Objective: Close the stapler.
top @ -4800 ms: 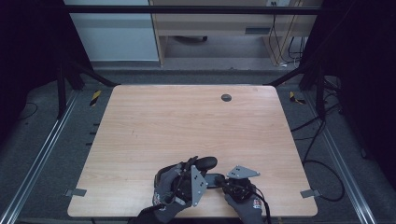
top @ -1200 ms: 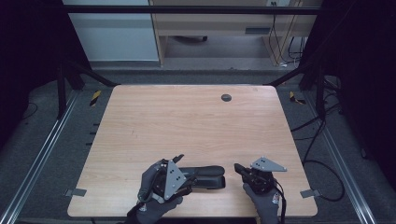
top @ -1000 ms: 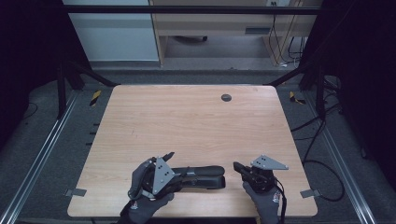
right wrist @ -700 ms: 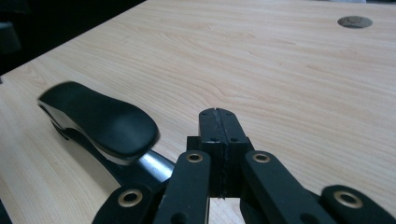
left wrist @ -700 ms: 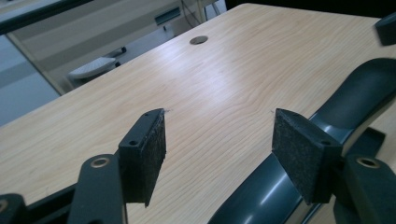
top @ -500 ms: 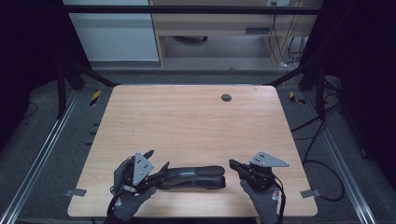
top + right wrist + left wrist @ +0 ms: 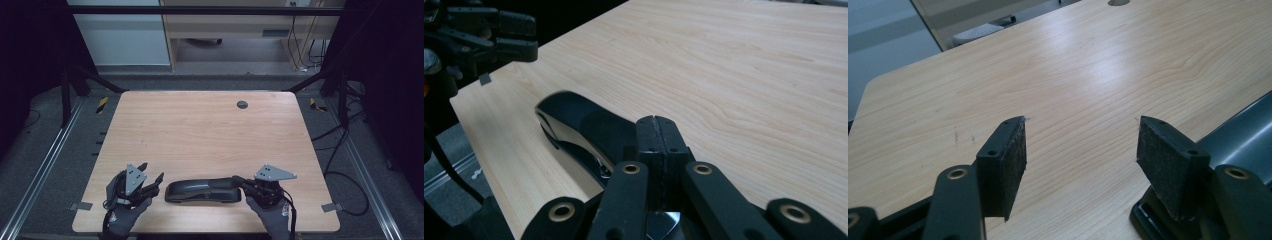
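Stapler (image 7: 204, 191), black and long, flat on the tabletop (image 7: 210, 135) near its front edge, between the two tools. Long axis parallel to that front edge, running left to right in the high view; rounded end toward the left tool (image 7: 152, 184), other end at the right tool (image 7: 239, 181). In the right gripper view, stretched away from the jaws toward the upper left, rounded end (image 7: 555, 107) farthest off. Right tool clenched, pads pressed flat together with nothing seen between them, resting at the stapler's right end; whether touching, cannot tell. Left tool released, pads (image 7: 1009, 167) well apart over bare wood, nothing between them, just beside the stapler's left end, apart from it. Stapler's dark edge (image 7: 1248, 137) at the right of the left gripper view.
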